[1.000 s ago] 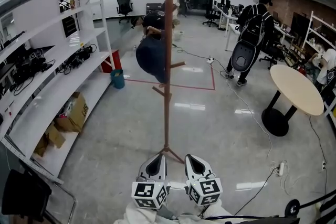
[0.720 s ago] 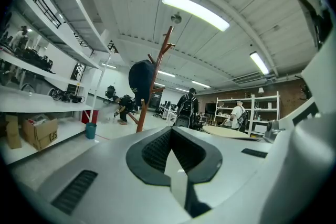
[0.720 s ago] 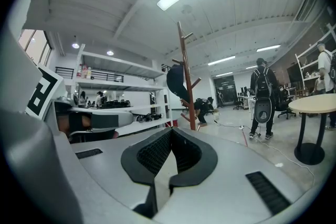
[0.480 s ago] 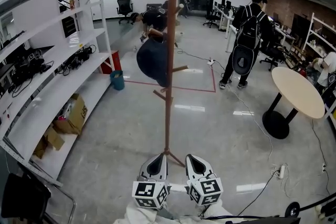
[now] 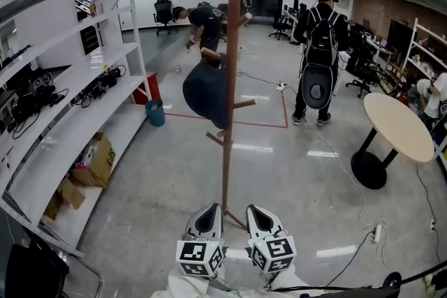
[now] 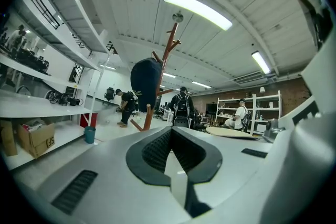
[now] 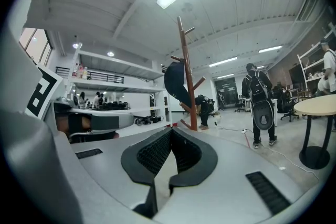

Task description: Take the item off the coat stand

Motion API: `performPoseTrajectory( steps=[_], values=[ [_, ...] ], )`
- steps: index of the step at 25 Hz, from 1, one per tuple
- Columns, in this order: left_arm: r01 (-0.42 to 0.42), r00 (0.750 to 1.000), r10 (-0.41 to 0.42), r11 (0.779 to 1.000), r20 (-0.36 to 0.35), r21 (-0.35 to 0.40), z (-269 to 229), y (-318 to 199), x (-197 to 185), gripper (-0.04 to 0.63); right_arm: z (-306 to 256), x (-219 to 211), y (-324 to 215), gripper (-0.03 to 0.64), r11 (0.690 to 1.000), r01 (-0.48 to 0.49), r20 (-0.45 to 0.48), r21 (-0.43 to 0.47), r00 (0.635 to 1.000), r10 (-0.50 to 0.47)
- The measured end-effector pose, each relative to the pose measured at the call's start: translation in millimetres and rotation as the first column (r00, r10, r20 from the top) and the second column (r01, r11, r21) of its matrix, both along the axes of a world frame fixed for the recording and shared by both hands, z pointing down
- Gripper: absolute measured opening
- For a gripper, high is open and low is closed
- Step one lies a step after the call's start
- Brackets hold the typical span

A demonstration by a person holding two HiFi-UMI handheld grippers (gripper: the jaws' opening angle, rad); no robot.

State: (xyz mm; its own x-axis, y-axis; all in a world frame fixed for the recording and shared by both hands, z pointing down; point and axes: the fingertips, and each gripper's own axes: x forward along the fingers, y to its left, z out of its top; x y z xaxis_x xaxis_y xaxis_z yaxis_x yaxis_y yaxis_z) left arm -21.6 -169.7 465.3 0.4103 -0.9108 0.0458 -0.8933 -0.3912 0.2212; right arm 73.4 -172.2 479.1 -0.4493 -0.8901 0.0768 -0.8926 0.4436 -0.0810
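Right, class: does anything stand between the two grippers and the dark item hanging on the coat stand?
Nothing visible does. Only bare floor lies between the left gripper, the right gripper and the coat stand; the dark item hangs unobstructed left of its pole.

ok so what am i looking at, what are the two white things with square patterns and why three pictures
No robot here: a person holds a pair of tongs in each hand. The head view comes from a camera on their head, looking down at the left tongs and right tongs; the patterned cubes are part of them. The other two views come from cameras riding on each pair, looking along its jaws. Both pairs are shut and hold nothing. Ahead, a wooden coat stand stands on the floor with a dark blue item hanging on it, not yet touched. Shelves are at the left, a round table at the right.
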Motion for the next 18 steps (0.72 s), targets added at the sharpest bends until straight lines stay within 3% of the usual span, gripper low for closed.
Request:
performPoseTrajectory(
  steps=[18],
  values=[
    [-0.005, 1.000, 0.005, 1.000, -0.017, 0.000, 0, -79, -28, 0.002, -4, -29, -79, 0.009, 1.000, -0.005, -0.015, 0.002, 1.000, 0.005]
  ],
)
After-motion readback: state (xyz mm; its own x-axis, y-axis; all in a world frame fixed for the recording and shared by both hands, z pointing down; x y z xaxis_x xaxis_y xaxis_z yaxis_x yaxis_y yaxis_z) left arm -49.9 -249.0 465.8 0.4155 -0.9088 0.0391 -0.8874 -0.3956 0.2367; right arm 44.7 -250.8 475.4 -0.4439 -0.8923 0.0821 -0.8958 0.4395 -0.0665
